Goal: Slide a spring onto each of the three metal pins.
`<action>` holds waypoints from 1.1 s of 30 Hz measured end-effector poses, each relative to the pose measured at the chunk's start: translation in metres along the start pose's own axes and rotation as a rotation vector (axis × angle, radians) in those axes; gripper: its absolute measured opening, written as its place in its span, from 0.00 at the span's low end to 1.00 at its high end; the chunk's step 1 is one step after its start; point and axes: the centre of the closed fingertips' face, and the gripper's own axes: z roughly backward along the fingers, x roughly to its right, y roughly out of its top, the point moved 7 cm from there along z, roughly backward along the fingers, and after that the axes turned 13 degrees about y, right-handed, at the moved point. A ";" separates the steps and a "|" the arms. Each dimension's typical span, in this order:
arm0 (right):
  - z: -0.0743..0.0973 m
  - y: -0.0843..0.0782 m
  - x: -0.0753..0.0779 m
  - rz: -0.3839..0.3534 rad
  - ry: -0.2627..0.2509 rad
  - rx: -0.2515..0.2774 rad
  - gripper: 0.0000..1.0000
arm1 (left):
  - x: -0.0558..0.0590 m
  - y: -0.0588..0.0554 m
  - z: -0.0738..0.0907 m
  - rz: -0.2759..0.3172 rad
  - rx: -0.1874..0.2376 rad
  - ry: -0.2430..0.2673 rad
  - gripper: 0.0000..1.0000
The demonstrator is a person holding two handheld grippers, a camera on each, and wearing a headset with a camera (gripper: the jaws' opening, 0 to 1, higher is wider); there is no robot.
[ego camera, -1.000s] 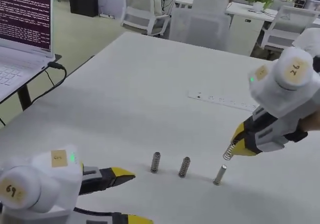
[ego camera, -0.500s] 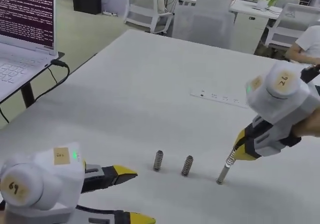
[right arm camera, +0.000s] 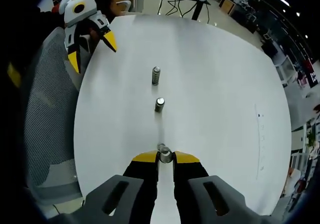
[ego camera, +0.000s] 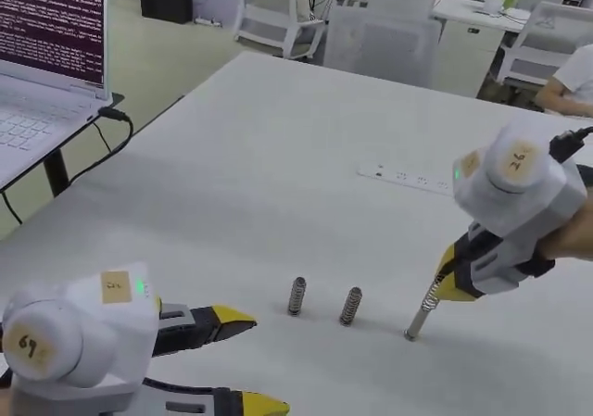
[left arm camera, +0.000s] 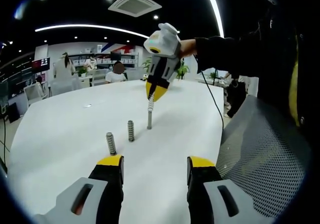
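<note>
now, at lower right, your right gripper [ego camera: 447,284] pinches the third spring [ego camera: 430,296] atop its pin [ego camera: 415,325]; ease it straight down. left gripper [ego camera: 236,360] gapes, empty.

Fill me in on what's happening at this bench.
A person with a gripper in each hand is fitting springs onto three upright pins on the white table. The right gripper is shut on a spring, held at the top of the third pin. The middle pin and the end pin carry springs. The left gripper hangs open, holding nothing.
</note>
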 end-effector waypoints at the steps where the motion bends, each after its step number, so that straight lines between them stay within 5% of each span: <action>1: -0.001 0.000 0.000 -0.001 0.002 0.001 0.08 | 0.000 0.000 0.000 0.001 0.000 0.000 0.46; 33: -0.051 -0.015 0.008 -0.060 0.026 0.010 0.08 | -0.002 -0.001 -0.001 0.000 -0.010 -0.004 0.44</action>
